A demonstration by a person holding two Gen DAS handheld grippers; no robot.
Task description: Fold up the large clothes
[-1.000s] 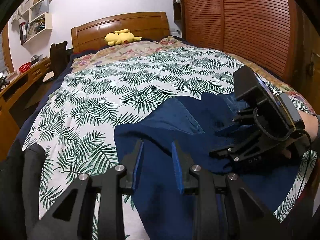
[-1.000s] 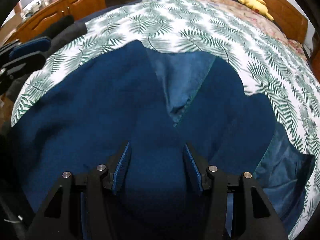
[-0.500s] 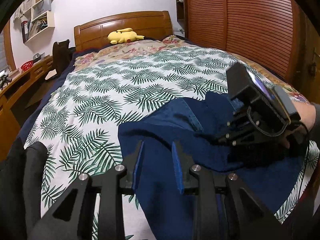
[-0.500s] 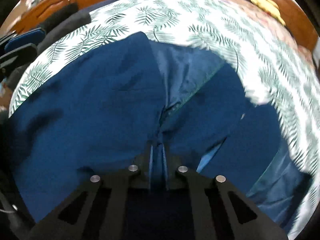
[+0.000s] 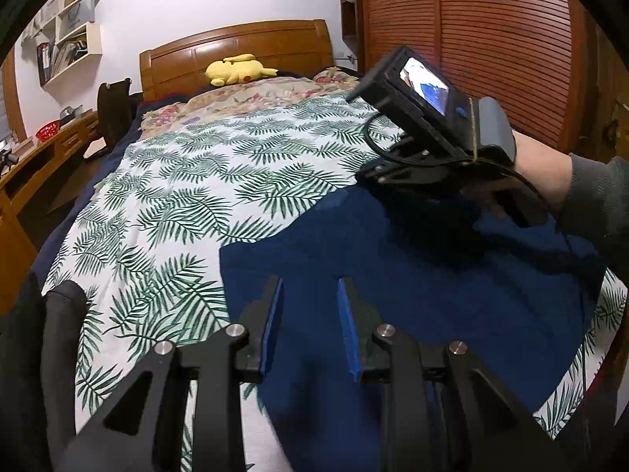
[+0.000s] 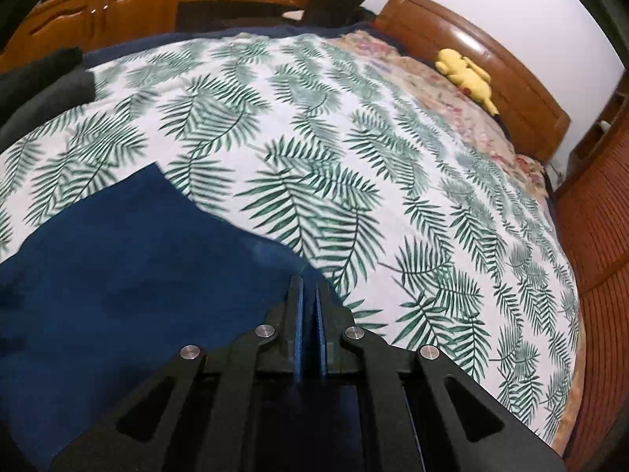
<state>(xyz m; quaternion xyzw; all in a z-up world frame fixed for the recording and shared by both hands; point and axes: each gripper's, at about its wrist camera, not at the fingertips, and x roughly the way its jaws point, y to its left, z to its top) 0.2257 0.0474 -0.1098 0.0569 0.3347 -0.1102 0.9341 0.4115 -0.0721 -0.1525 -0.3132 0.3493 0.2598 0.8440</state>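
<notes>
So the big dark blue garment [image 5: 412,287] is spread flat over the near end of the bed, right on top of the white bedspread [image 5: 204,181] with the green fern print. It looks like thick, matte fabric, plain navy, no pattern showing, and it lies in a broad slab with a fairly straight left edge and a corner pointing up toward the middle of the bed. From the right wrist view the upper edge runs diagonally and there's a soft fold line across it.

Left gripper [image 5: 310,314] sits low over the near part of the garment with its blue pads standing apart, and I can't tell whether they're touching the fabric. Right gripper [image 6: 308,314] is clamped tight, pads almost together, pinching the edge of the garment and lifting it a bit; in the left view you see it held in the person's hand [image 5: 546,181], grey sleeve behind it.

Further up, a floral blanket [image 5: 251,96] covers the head end, a yellow plush toy [image 5: 236,70] lies by the wooden headboard [image 5: 236,51], and a slatted wardrobe [image 5: 491,39] stands on the right
</notes>
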